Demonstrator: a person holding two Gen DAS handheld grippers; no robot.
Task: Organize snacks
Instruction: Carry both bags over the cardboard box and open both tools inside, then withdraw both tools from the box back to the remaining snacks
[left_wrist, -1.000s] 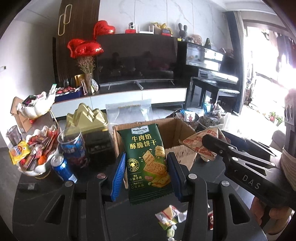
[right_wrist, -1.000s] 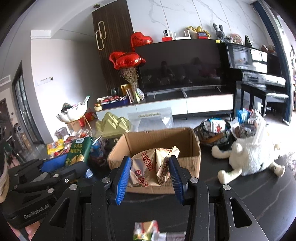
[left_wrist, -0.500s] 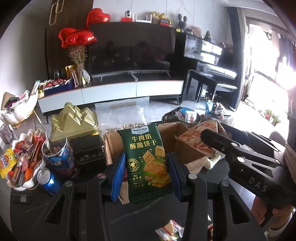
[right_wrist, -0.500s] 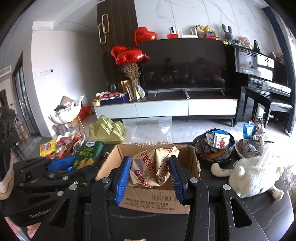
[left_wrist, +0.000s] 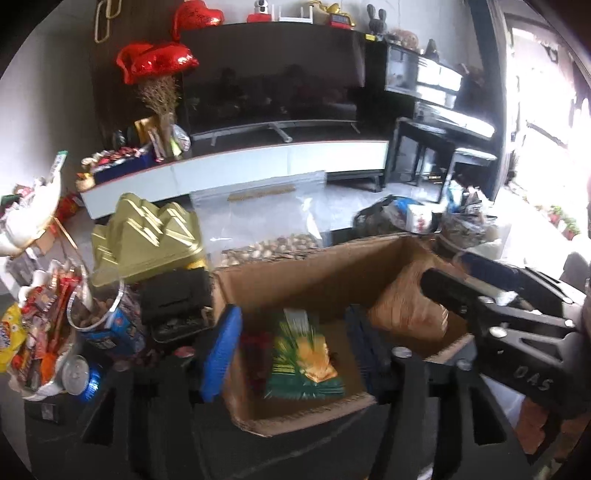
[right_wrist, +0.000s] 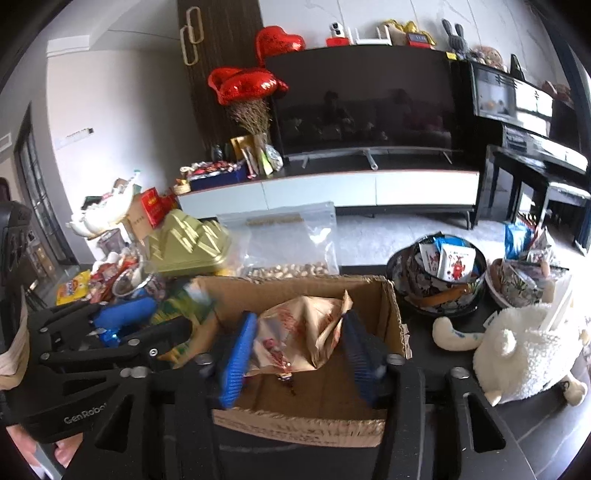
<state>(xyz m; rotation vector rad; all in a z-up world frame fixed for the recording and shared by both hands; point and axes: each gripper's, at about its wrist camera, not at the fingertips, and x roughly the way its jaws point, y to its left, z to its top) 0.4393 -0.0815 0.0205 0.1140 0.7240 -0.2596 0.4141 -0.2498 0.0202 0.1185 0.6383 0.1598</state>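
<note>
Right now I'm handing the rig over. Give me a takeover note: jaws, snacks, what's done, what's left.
Left gripper: jaws have just been opening. The green packet is loose between them, blurred, inside the cardboard box.
Right gripper: jaws have just been opening. The brown packet is between them in the box and looks released.
Done: both packets are in the box.
Left: pull both grippers clear. More snacks likely wait in the patterned bowl and the left heap.
</note>
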